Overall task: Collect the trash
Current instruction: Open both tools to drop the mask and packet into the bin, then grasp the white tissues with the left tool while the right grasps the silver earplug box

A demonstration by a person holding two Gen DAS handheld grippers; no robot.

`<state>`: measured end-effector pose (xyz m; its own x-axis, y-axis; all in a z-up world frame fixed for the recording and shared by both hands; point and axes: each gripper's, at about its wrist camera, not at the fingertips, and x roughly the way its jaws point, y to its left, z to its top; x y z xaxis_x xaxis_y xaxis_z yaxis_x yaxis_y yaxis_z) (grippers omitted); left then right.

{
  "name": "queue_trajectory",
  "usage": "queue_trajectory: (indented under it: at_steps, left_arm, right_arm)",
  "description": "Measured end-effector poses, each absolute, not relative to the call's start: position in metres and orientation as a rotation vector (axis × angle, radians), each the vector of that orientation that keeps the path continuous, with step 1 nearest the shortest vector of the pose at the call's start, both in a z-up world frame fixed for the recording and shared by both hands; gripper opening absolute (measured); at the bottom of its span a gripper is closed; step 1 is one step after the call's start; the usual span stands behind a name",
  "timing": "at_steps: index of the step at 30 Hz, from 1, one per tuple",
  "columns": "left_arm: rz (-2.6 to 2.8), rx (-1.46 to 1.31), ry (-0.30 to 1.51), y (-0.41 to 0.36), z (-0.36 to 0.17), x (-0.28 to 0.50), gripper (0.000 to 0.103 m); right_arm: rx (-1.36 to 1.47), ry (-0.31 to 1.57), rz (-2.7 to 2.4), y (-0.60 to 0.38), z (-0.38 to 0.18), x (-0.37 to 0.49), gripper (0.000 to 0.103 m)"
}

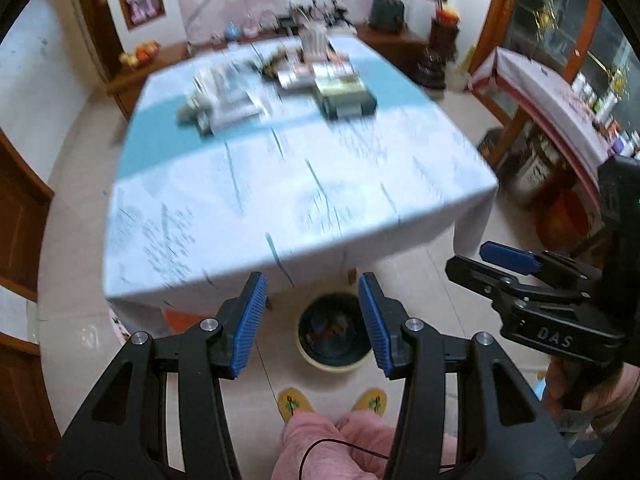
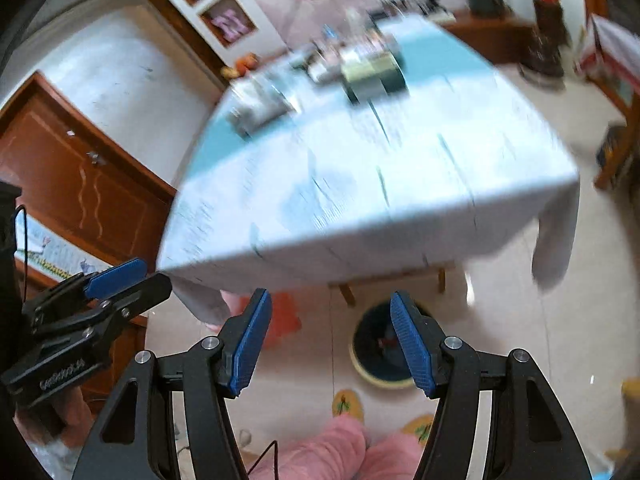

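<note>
Because both wrist views are smeared by blur, only coarse layout can be noted: the desk [image 1: 280, 184], draped in a pale blue-and-white cloth that hangs over its edges, fills most of each view and is seen from above and in front. Clutter [image 1: 224, 100] sits toward its far half, in two loose groups, a pale heap on the left and a dark boxy item [image 1: 346, 98] on the right; these are judged the likely trash, though nothing there can be identified. On the tiled floor just in front of the desk stands a round bin [image 1: 332, 336] with a cream rim and dark lining, some scraps visible inside; its spot by the person's yellow slippers [image 1: 290, 402] suits dropping collected items straight down. Left hand-held gripper [image 1: 312, 316] stands moderately apart, blue pads facing, nothing between them; it frames the bin only by line of sight. Right hand-held gripper [image 2: 332, 338] is spread somewhat wider, also empty. Both point down and forward, well apart from the clutter, so no pickup is in hand. Readable writing: "DAS" embossed on the right gripper's body as seen from the left wrist; a second embossed mark on the left gripper's body in the right wrist view is too blurred to read.
</note>
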<state>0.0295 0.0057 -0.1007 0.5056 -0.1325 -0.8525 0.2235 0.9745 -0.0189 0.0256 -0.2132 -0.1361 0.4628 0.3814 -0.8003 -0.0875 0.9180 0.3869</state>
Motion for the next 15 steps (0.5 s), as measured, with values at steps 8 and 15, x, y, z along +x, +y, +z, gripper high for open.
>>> queue_trajectory:
  at_steps: [8,15]
  left_arm:
    - [-0.137,0.073,0.861,0.023,-0.015,0.038,0.052]
    - [-0.1,0.081,0.808,0.044,0.016,0.068,0.054]
  right_arm:
    - [0.27,0.933,0.359,-0.196,-0.055,0.043,0.069]
    - [0.28,0.885,0.342,-0.182,-0.024,0.075,0.07]
